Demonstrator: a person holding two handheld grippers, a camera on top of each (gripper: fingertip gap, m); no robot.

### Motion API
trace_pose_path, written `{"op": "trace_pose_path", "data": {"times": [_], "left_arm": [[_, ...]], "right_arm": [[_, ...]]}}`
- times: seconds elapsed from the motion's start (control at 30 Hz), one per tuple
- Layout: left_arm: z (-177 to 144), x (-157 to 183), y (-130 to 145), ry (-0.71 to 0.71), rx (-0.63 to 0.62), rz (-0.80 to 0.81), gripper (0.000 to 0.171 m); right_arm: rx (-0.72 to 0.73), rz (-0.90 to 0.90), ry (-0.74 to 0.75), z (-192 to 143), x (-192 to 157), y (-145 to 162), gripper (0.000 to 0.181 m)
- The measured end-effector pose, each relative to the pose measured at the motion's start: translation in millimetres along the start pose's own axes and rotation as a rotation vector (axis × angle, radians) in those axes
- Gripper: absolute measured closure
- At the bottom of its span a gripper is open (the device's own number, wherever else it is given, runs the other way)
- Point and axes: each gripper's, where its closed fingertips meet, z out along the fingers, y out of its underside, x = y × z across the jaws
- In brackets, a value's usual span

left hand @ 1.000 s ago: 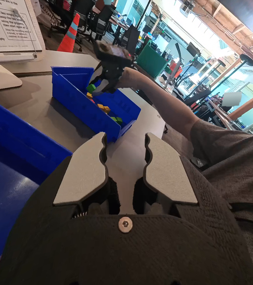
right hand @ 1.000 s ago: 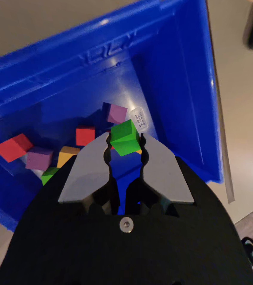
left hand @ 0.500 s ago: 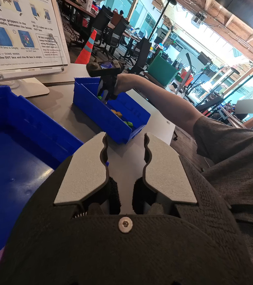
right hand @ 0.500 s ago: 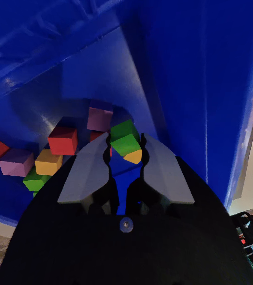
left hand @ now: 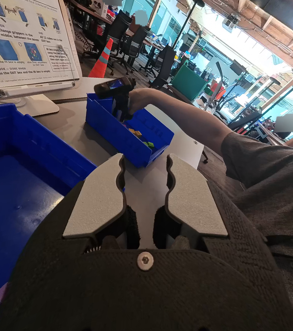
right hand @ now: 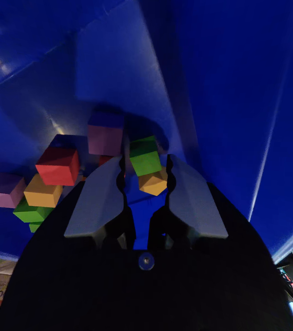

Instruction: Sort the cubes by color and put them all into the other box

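My right gripper (right hand: 145, 156) is low inside a blue bin (right hand: 222, 89), open. A green cube (right hand: 145, 166) sits between its fingertips with a gap at the left finger and rests on a yellow cube (right hand: 153, 184). Around it lie a purple cube (right hand: 104, 139), a red cube (right hand: 58, 166), another yellow cube (right hand: 42, 193) and another green cube (right hand: 29, 213). In the left wrist view the right gripper (left hand: 119, 114) reaches into the far bin (left hand: 120, 143). My left gripper (left hand: 144, 157) is open and empty above the table (left hand: 147, 197), beside a near blue bin (left hand: 17, 179).
A purple cube (left hand: 0, 293) lies in the near bin's corner. An instruction sign on a stand (left hand: 26, 44) is at the table's back left. The person's arm (left hand: 187, 114) stretches across to the far bin. An orange cone (left hand: 102, 57) and office chairs stand behind the table.
My right gripper went down into the bin with the green cube and opened, leaving the cube on the yellow one. My left gripper's view swung left, so more of the near bin shows.
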Motion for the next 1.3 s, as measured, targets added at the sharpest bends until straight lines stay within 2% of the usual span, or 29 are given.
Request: {"op": "trace_pose_path", "data": {"times": [0.1, 0.23, 0.33, 0.43, 0.53, 0.63, 0.7, 0.8, 0.87, 1.1, 1.3], "left_arm": [[-4, -1, -2, -0.008, 0.012, 0.000, 0.127], [-4, -11, -2, -0.056, 0.007, 0.004, 0.128], [-2, -53, -1, -0.283, -0.062, 0.044, 0.127], [-1, -111, 2, -0.550, -0.240, 0.085, 0.123], [13, -158, 11, -0.670, -0.449, 0.065, 0.118], [30, -204, 29, -0.708, -0.722, 0.071, 0.117], [28, -232, 42, -0.728, -0.982, 0.175, 0.125], [11, -265, 53, -0.759, -1.287, 0.357, 0.124], [8, -276, 57, -0.738, -1.368, 0.404, 0.121], [-10, -303, 72, -0.757, -1.557, 0.390, 0.120], [-15, -314, 76, -0.782, -1.629, 0.378, 0.120]], "right_arm": [[0.037, -0.004, 0.019, -6, 1, -3, 0.136], [0.118, -0.009, 0.076, -30, 2, -2, 0.137], [0.216, -0.032, 0.170, -58, -3, -3, 0.137], [0.378, -0.063, 0.283, -93, -18, -11, 0.137], [0.551, -0.093, 0.379, -125, -41, -19, 0.138], [0.737, -0.138, 0.462, -156, -71, -23, 0.141], [0.837, -0.154, 0.485, -170, -90, -22, 0.142], [0.882, -0.150, 0.508, -173, -104, -9, 0.143], [0.899, -0.142, 0.506, -169, -110, -1, 0.143], [0.925, -0.131, 0.500, -157, -119, 9, 0.144], [0.939, -0.147, 0.515, -161, -130, 8, 0.145]]}}
